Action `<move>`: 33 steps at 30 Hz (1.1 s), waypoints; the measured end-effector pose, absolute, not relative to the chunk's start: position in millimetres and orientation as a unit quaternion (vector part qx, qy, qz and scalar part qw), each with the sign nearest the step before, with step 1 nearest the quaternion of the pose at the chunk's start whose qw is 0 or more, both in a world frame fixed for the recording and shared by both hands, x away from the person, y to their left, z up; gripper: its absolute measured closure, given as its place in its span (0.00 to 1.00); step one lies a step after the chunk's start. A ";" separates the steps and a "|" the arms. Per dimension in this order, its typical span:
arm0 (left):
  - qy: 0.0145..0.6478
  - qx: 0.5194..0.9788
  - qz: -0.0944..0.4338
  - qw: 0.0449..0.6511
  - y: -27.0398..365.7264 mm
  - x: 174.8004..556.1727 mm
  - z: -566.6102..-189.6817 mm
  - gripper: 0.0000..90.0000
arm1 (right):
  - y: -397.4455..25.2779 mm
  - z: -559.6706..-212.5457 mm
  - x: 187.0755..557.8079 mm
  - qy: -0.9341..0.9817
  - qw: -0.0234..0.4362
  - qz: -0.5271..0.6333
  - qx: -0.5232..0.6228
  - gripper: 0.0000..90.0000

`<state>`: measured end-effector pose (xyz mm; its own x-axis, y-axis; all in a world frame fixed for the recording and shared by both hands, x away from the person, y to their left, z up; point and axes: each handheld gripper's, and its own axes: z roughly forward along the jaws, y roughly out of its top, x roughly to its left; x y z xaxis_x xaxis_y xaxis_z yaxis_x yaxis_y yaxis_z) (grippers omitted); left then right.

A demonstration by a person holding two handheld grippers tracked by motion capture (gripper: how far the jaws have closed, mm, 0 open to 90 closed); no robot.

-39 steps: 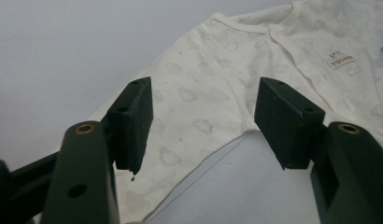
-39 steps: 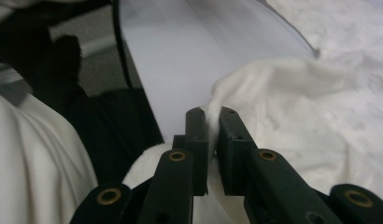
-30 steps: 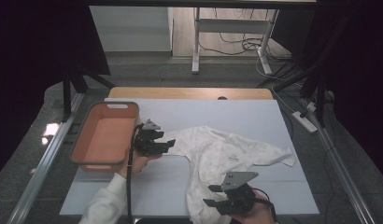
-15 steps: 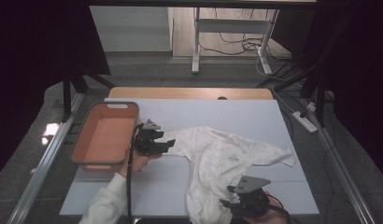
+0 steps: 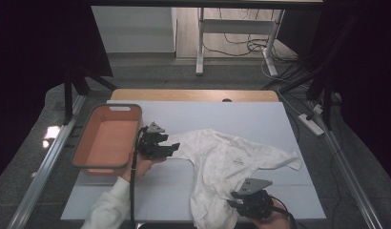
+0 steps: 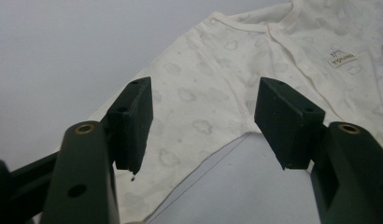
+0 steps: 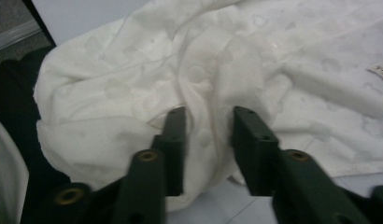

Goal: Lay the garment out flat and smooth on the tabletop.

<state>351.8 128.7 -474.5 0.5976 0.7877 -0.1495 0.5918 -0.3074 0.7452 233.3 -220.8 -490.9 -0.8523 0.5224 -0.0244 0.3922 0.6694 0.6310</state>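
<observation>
We see our left tool point(image 6: 203, 126) with jaws spread wide above the sleeve of a cream cloud-printed garment point(image 6: 236, 84) lying flat on the pale tabletop point(image 6: 63, 51).

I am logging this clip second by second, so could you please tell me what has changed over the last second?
The right gripper drew back toward the person along the table's near edge, its jaws now around a fold of the white garment, whose lower end bunched up. The left gripper stayed open at the sleeve; the orange bin kept its place.
</observation>
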 end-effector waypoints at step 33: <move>0.433 0.799 0.123 0.399 129.5 352.2 -475.1 0.42 | -239.0 -460.2 236.0 0.891 0.156 0.345 0.252 0.66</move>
